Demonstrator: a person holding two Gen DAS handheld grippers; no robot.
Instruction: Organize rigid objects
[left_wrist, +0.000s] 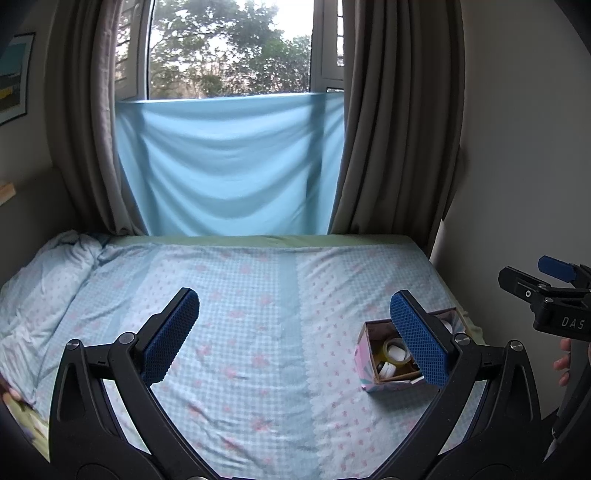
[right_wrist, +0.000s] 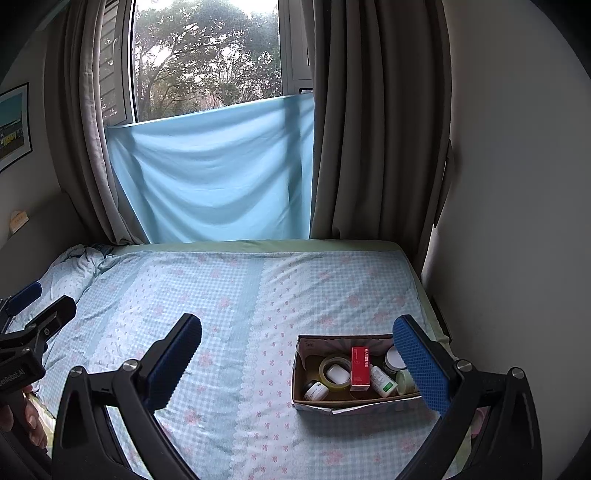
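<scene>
A small cardboard box (right_wrist: 301, 369) with a patterned outside sits on the bed at the right. It holds a red carton (right_wrist: 360, 367), a tape roll (right_wrist: 327, 363), a white bottle (right_wrist: 382, 380) and small jars (right_wrist: 316, 389). The box also shows in the left wrist view (left_wrist: 364, 354), with tape rolls (left_wrist: 395, 349) inside. My left gripper (left_wrist: 295, 332) is open and empty above the bed, its right finger in front of the box. My right gripper (right_wrist: 299, 362) is open and empty, its right finger over the box's right end.
The bed (right_wrist: 221, 295) has a blue checked floral sheet with a bunched quilt (left_wrist: 40, 280) at the left. Grey curtains (right_wrist: 369, 129) and a blue cloth (right_wrist: 214, 166) hang behind it. A wall (right_wrist: 517, 221) is close on the right.
</scene>
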